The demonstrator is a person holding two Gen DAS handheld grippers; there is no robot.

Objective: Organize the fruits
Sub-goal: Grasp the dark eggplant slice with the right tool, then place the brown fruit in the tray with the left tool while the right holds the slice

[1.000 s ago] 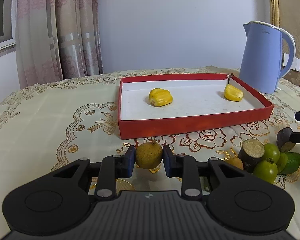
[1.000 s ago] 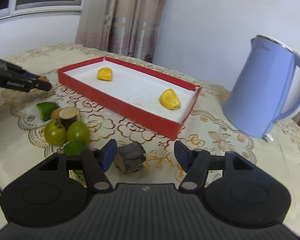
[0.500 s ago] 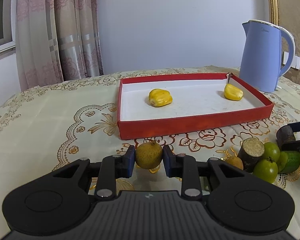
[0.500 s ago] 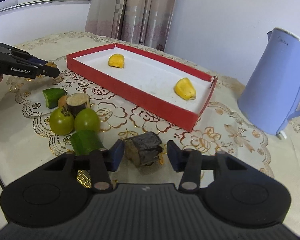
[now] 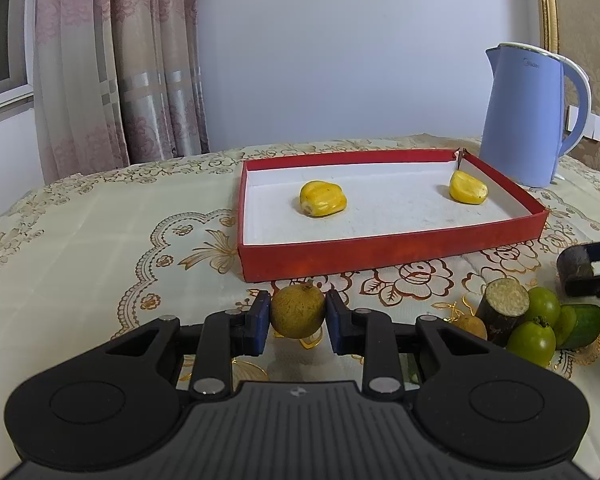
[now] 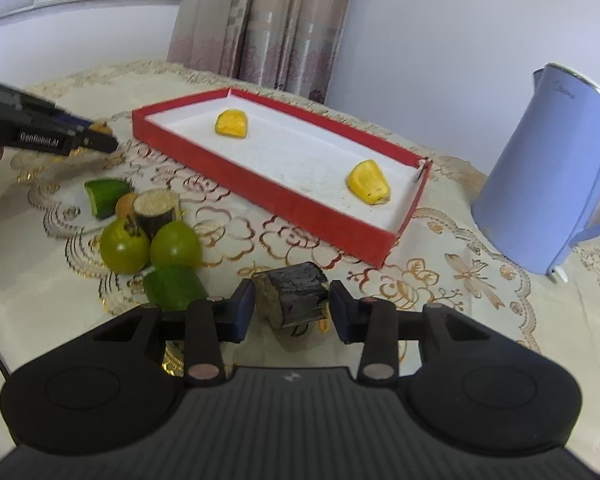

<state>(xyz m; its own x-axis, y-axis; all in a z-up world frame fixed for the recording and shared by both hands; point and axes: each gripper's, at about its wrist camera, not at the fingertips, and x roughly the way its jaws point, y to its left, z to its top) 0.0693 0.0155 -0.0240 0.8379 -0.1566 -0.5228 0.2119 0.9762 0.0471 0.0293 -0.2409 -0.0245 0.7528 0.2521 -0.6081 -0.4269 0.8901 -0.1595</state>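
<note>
My left gripper point(image 5: 298, 316) is shut on a round brown fruit point(image 5: 297, 311) and holds it just in front of the red tray point(image 5: 380, 254). The tray holds two yellow fruit pieces point(image 5: 322, 199) point(image 5: 467, 188). My right gripper point(image 6: 293, 309) is closed on a dark sugarcane chunk point(image 6: 292, 294), lifted above the cloth near the tray's corner point(image 6: 384, 248). On the cloth lie a second sugarcane piece point(image 6: 156, 209), two green round fruits point(image 6: 125, 245) point(image 6: 175, 245), two cucumber pieces point(image 6: 107, 195) point(image 6: 175, 287) and a small brown fruit point(image 6: 125, 205).
A blue electric kettle point(image 5: 528, 114) stands to the right of the tray, also in the right wrist view point(image 6: 552, 168). A curtain point(image 5: 116, 64) and wall lie behind the table. The embroidered tablecloth point(image 5: 100, 232) covers the table.
My right gripper has closed on the sugarcane chunk and lifted it toward the tray. My left gripper has risen slightly with the brown fruit.
</note>
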